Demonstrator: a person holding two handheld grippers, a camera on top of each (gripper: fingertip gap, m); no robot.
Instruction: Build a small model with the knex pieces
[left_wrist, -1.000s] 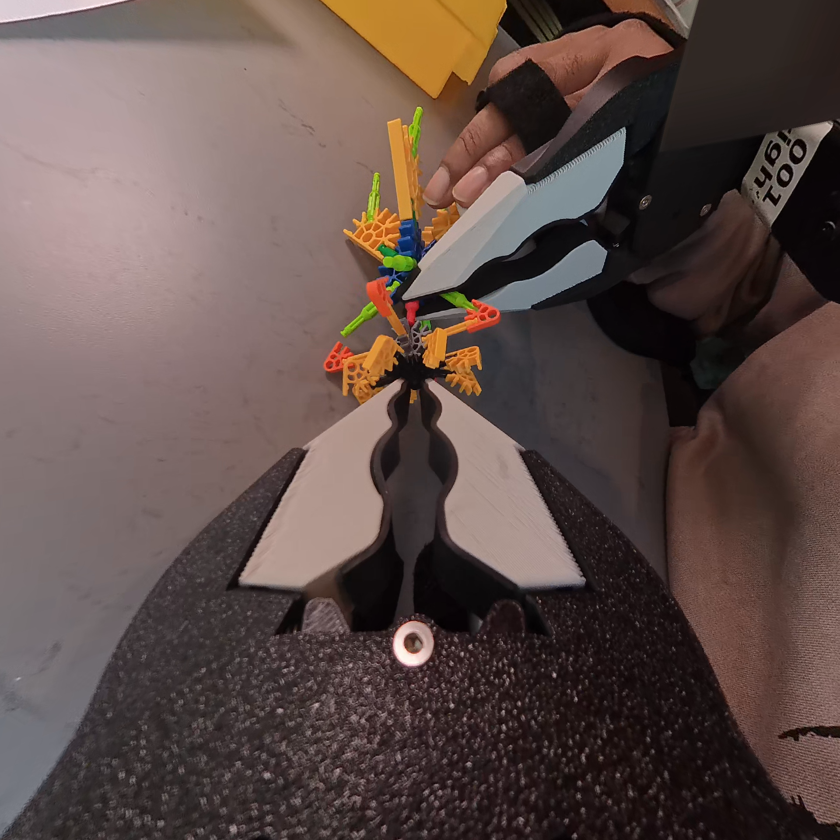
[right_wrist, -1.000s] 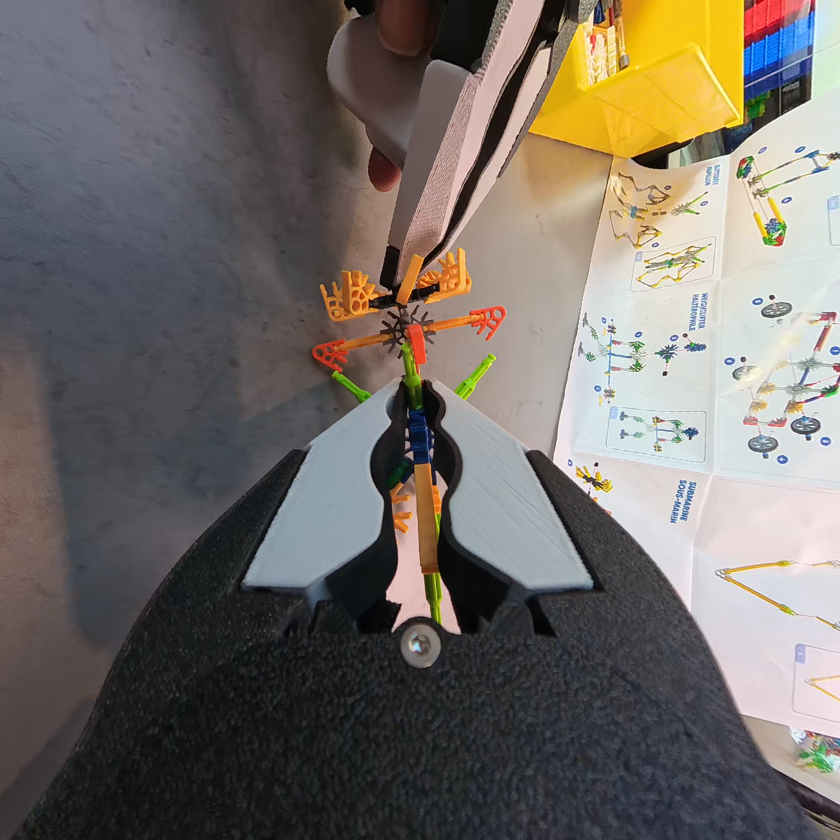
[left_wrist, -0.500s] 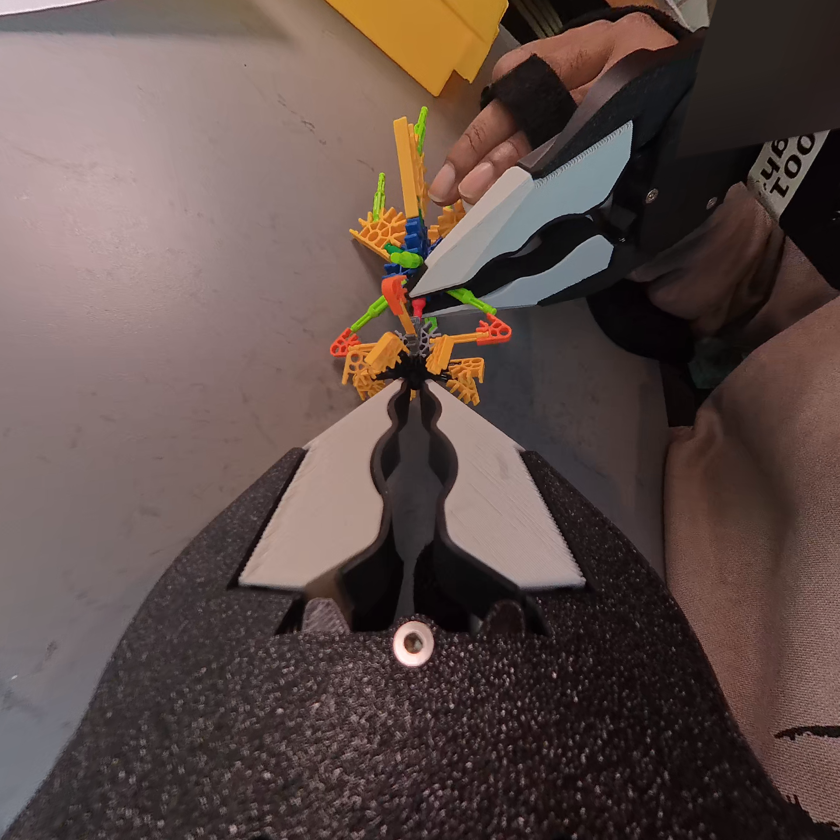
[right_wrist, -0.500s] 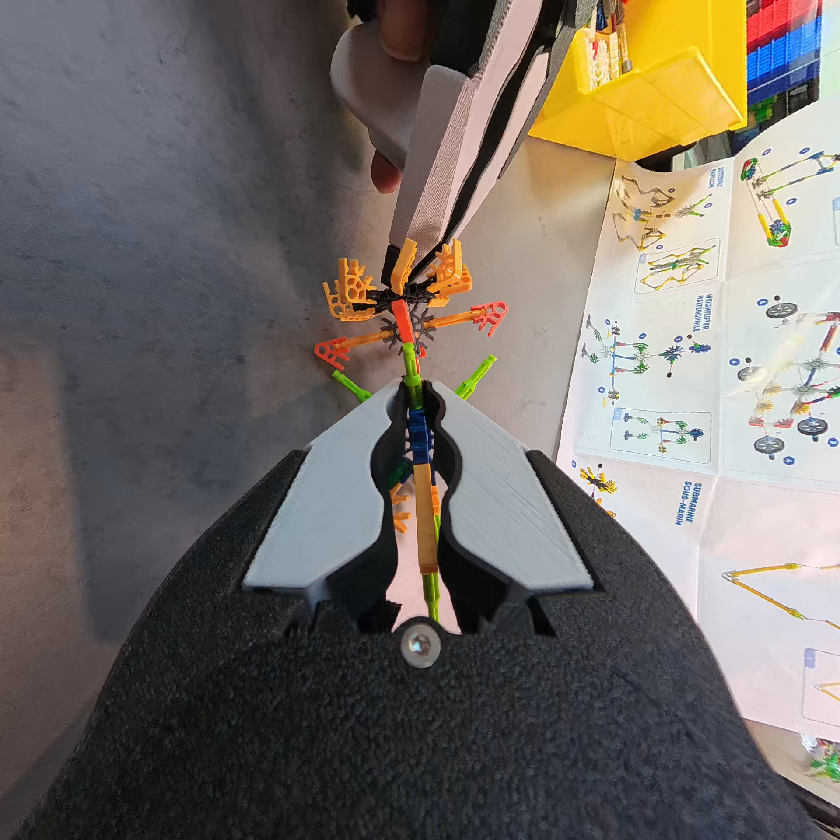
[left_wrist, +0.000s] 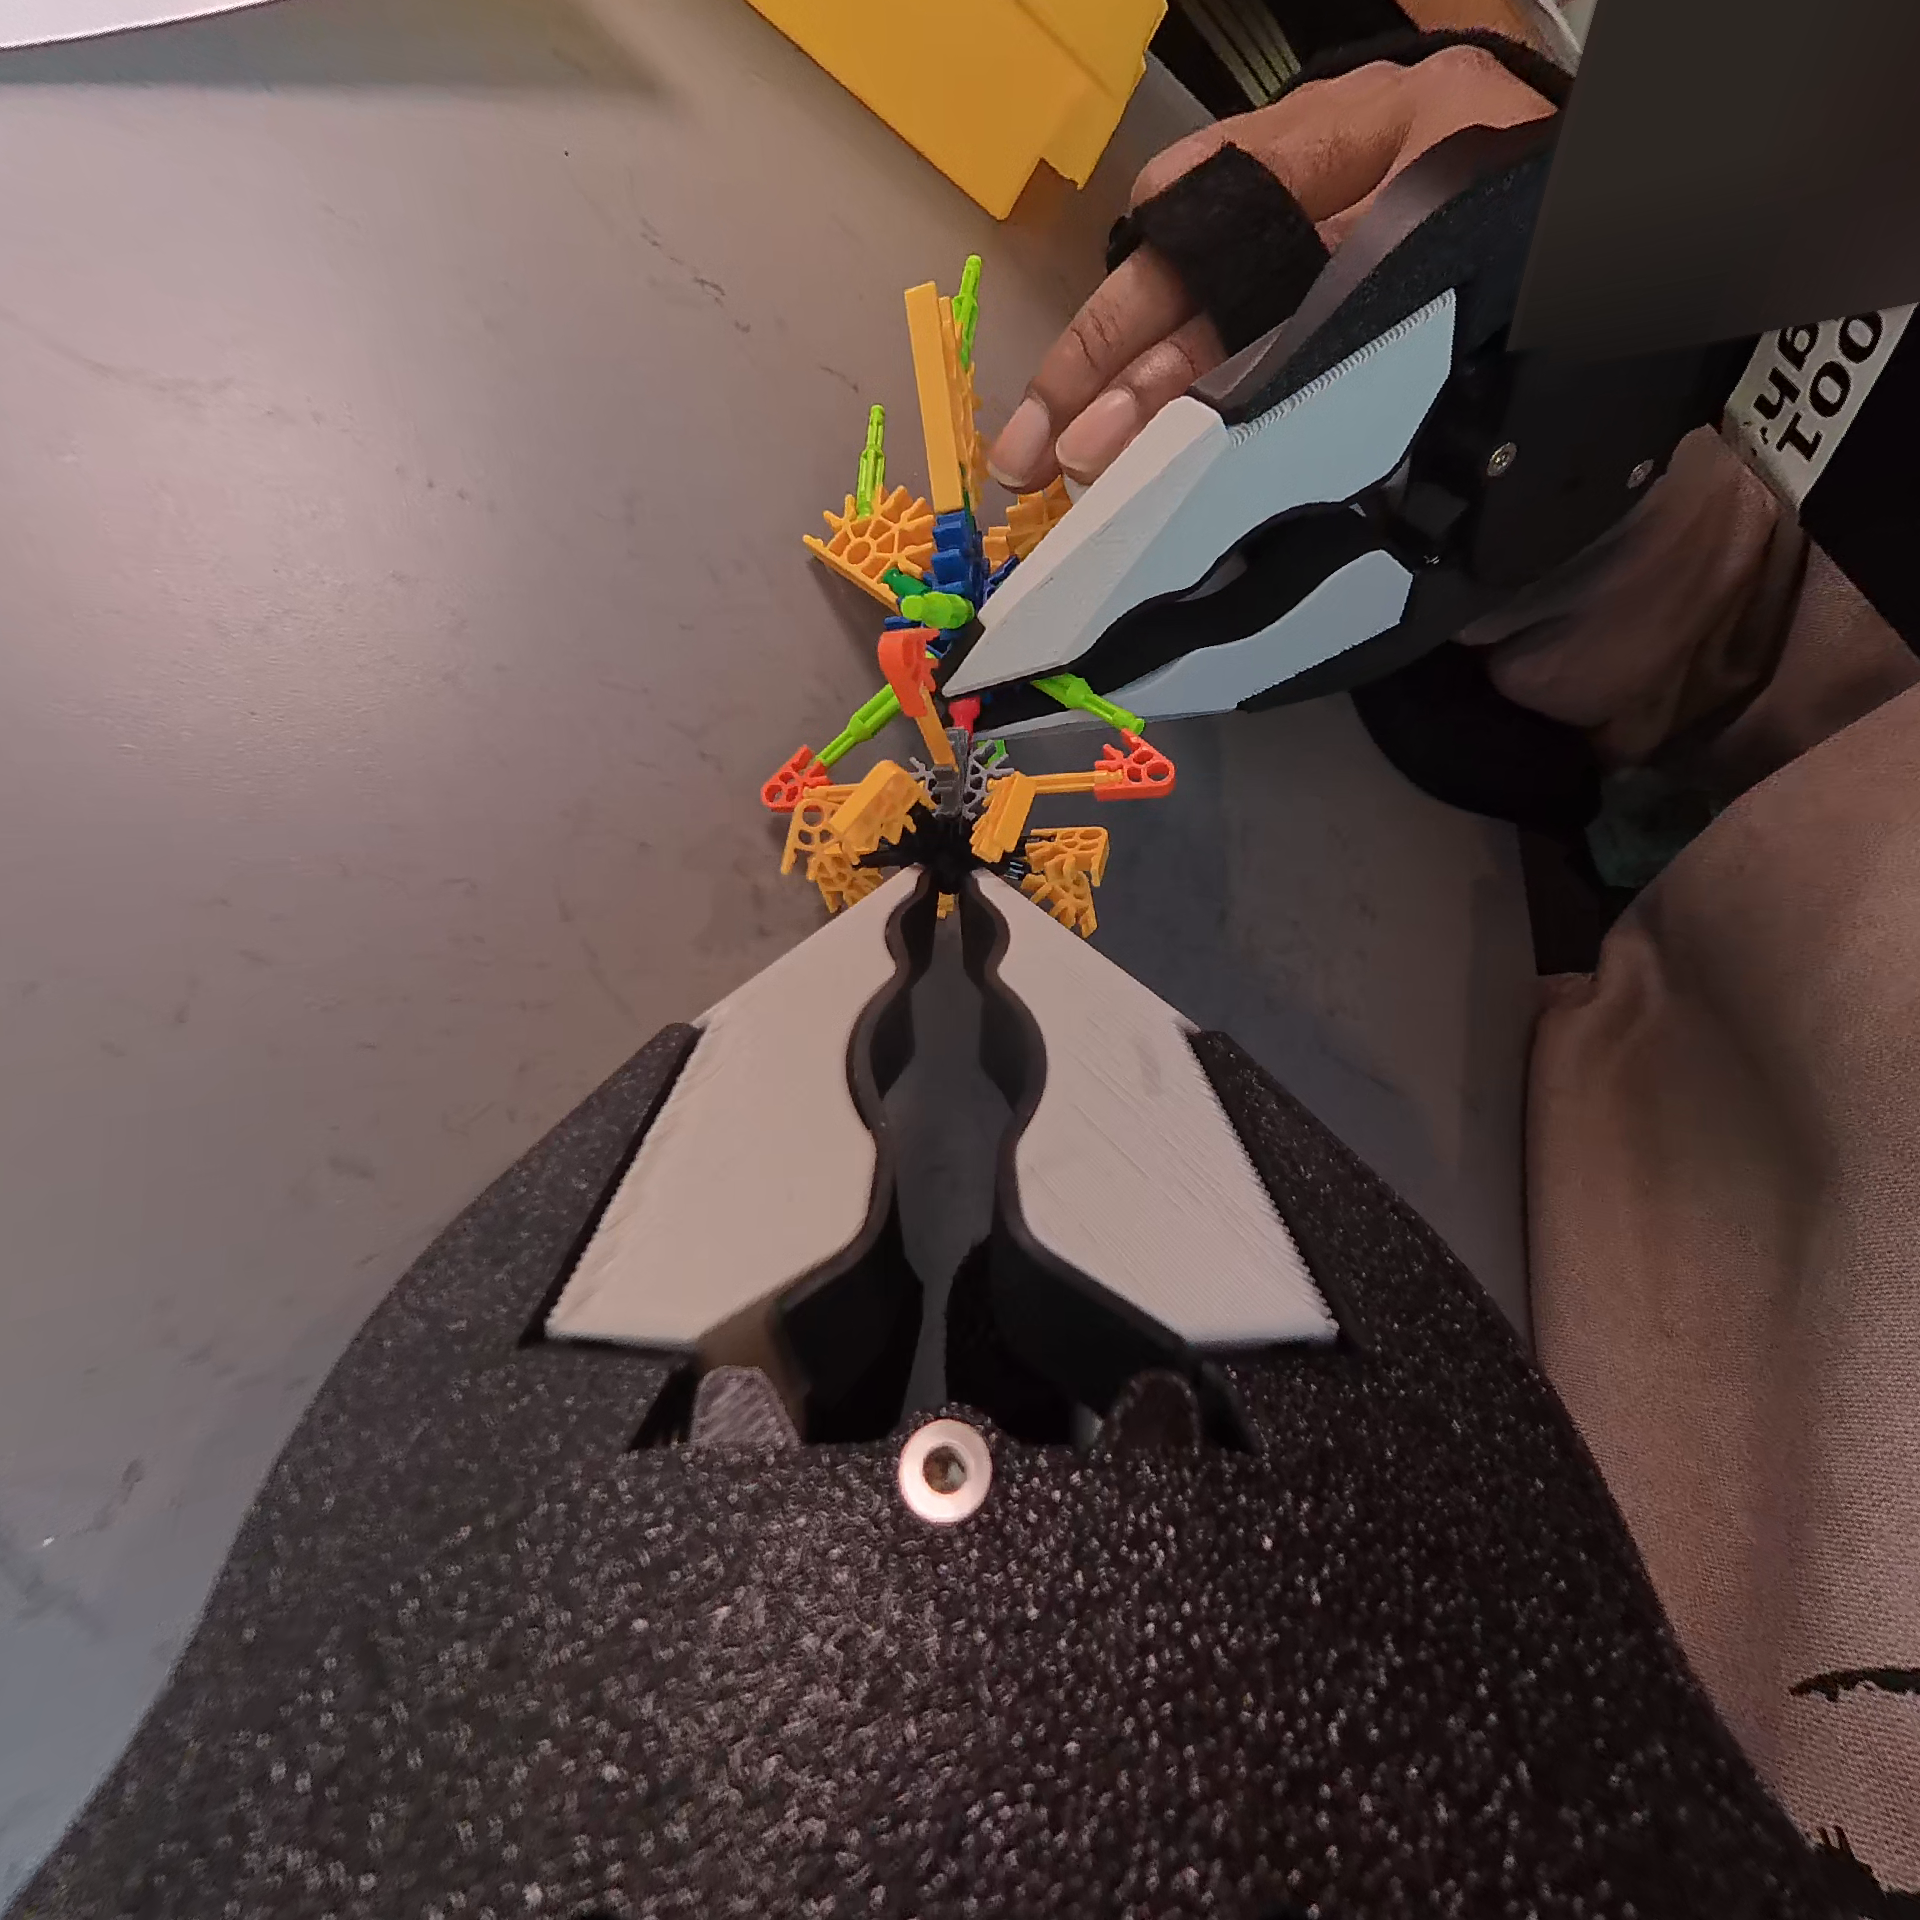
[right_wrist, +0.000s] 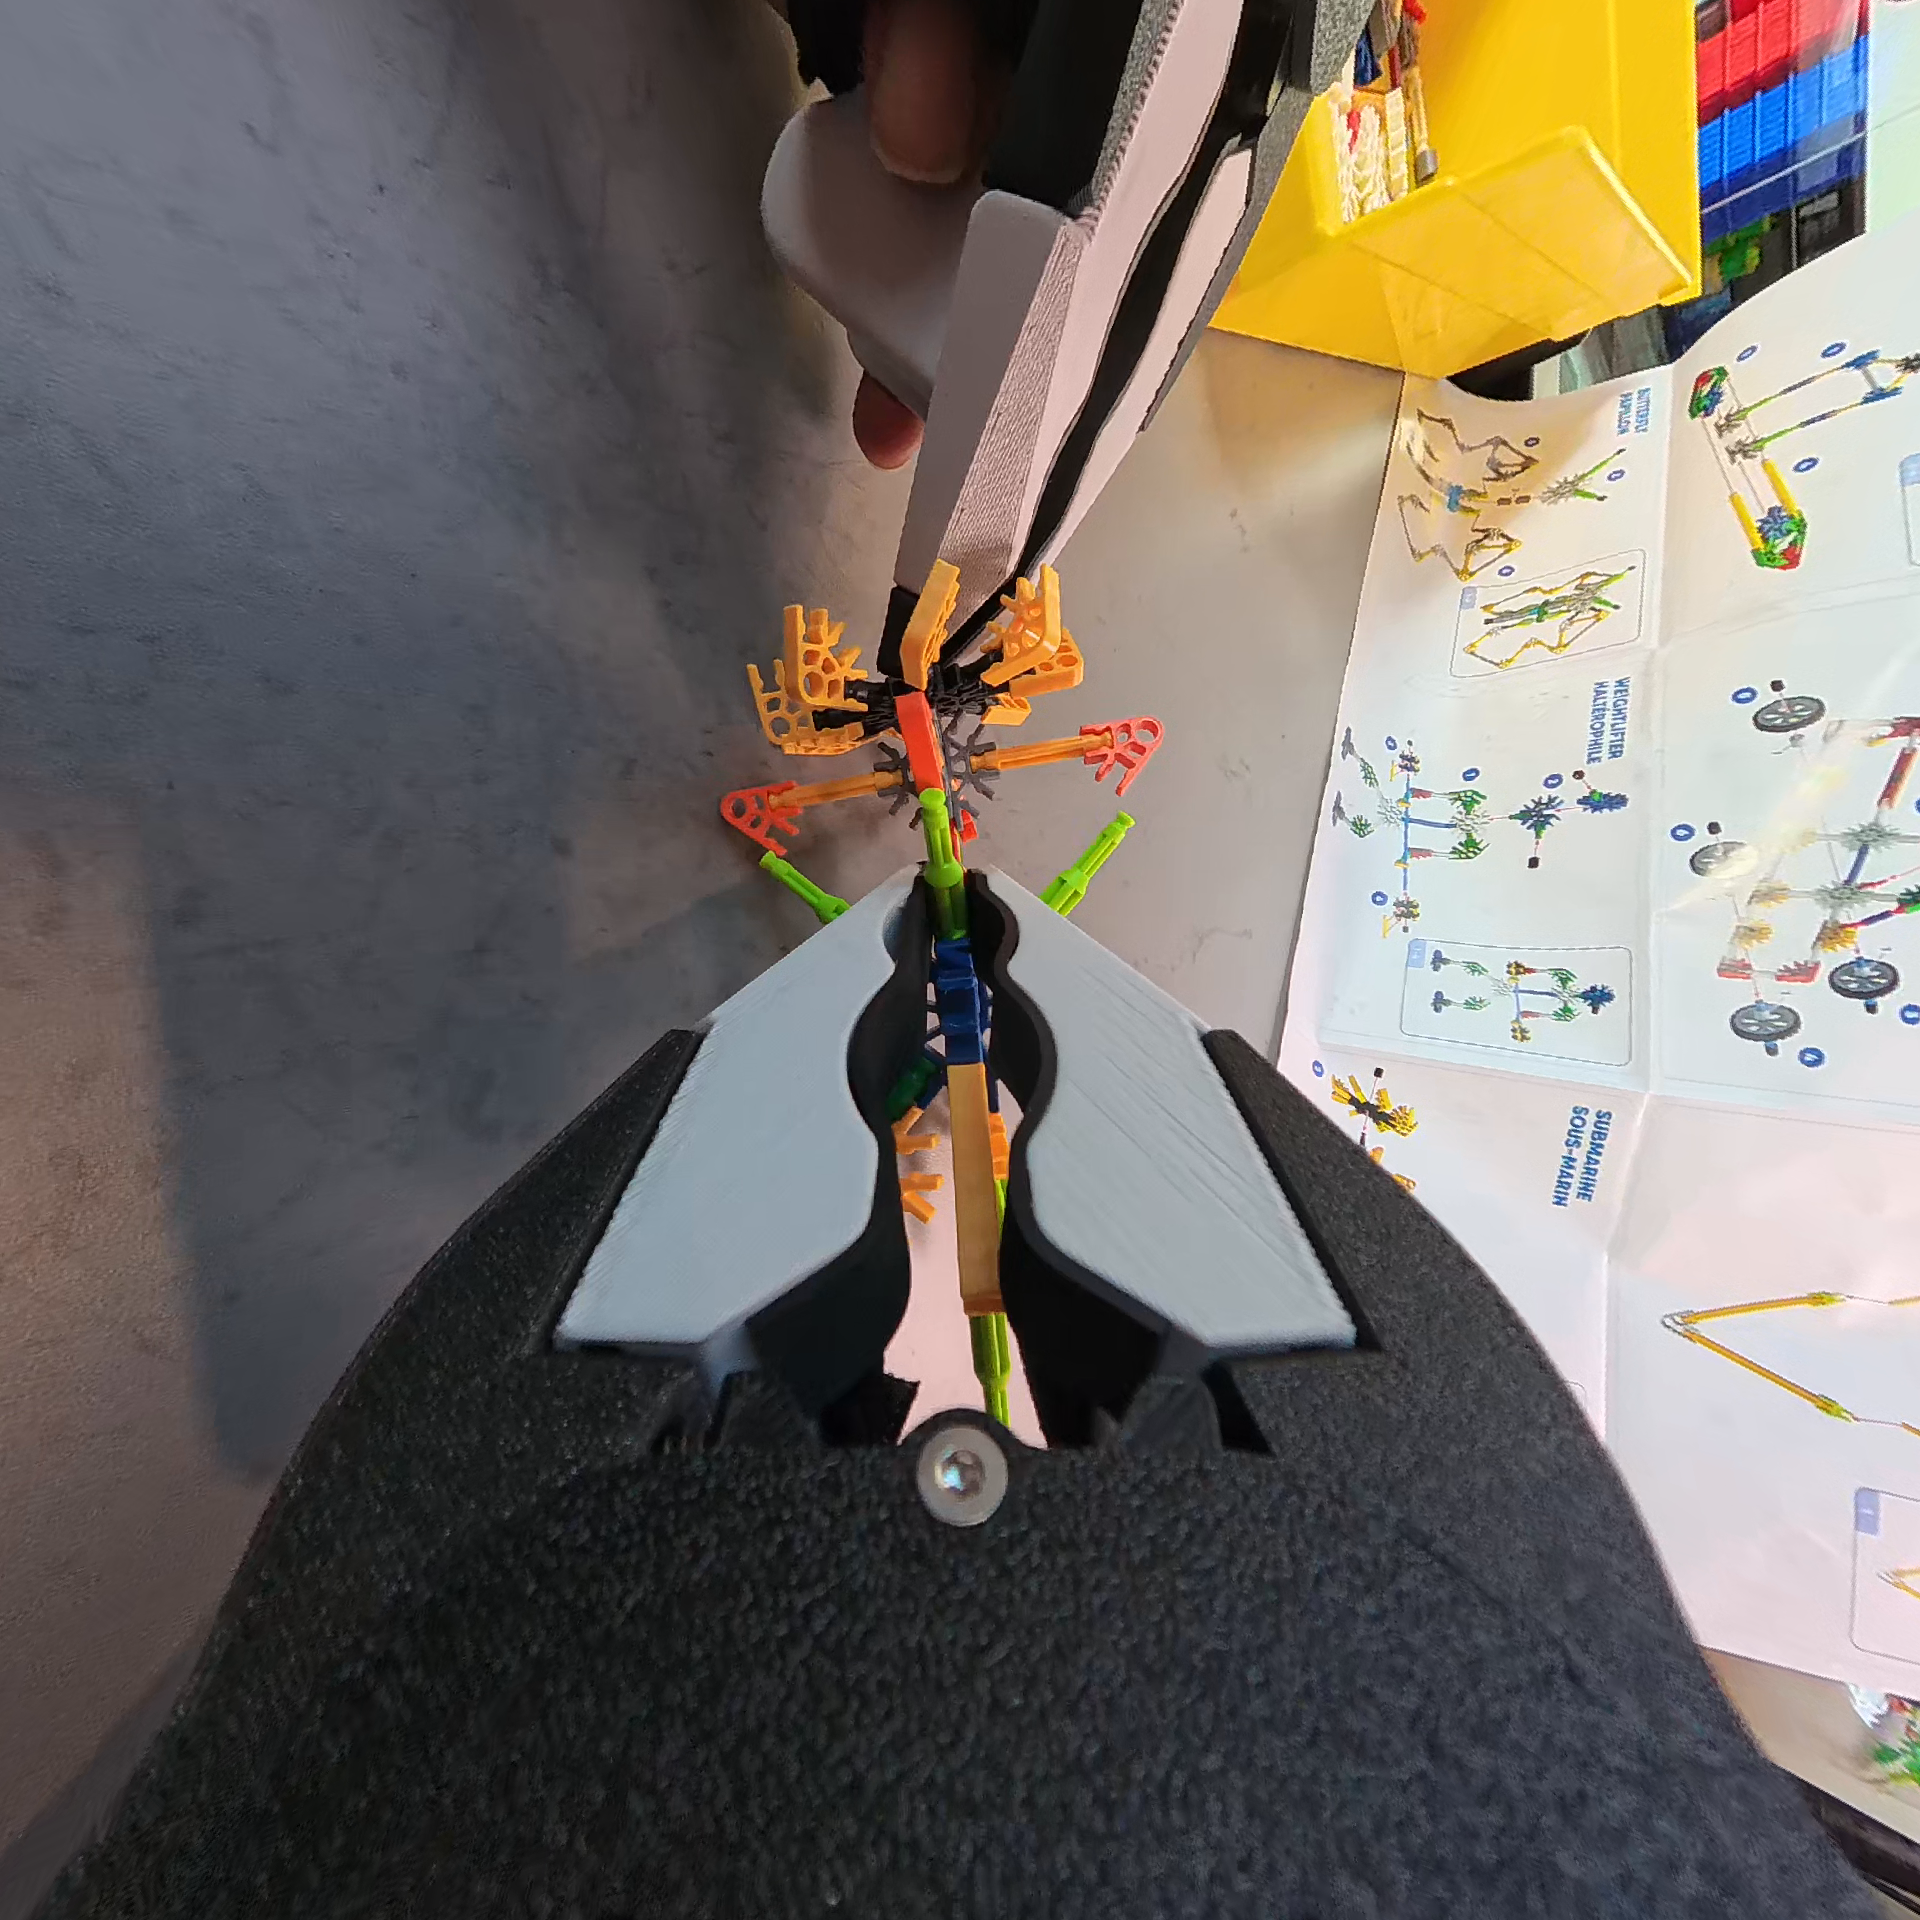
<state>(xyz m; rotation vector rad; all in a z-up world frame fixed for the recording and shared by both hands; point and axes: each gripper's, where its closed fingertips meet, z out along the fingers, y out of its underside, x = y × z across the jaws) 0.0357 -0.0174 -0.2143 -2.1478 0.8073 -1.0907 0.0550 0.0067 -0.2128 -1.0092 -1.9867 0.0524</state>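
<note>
Left wrist view: left gripper (left_wrist: 948, 883) clenched on the black hub at the near end of the rod-and-connector toy model (left_wrist: 940, 665), tips pinched tight on it. Yellow-orange connectors fan out on both sides of the hub, just past the fingertips. Model sits above the grey counter (left_wrist: 364, 623) — whether any part touches the surface is hard to tell from this angle.

Right gripper (left_wrist: 961, 691) comes in from the right in the same view, clamped across the model's mid-section near the blue and green pieces. A bare hand (left_wrist: 1195, 312) with a black strap over the fingers sits behind that gripper. Yellow bin (left_wrist: 987, 94) at the top edge, well apart from the model.

Right wrist view: right gripper (right_wrist: 943, 883) gripping the model (right_wrist: 935, 769) along its spine — the green rod, blue connectors and a long yellow rod run back between the fingers toward the screw. Left gripper (right_wrist: 914, 634) drops in from the top, tips closed on the black hub at the far end, orange connectors flared around it. Red-tipped orange rods stick out left and right between the two grippers.

Printed instruction sheet (right_wrist: 1558, 831) lies flat on the counter (right_wrist: 364, 520) to the right, yellow bin (right_wrist: 1455, 260) beyond it.
</note>
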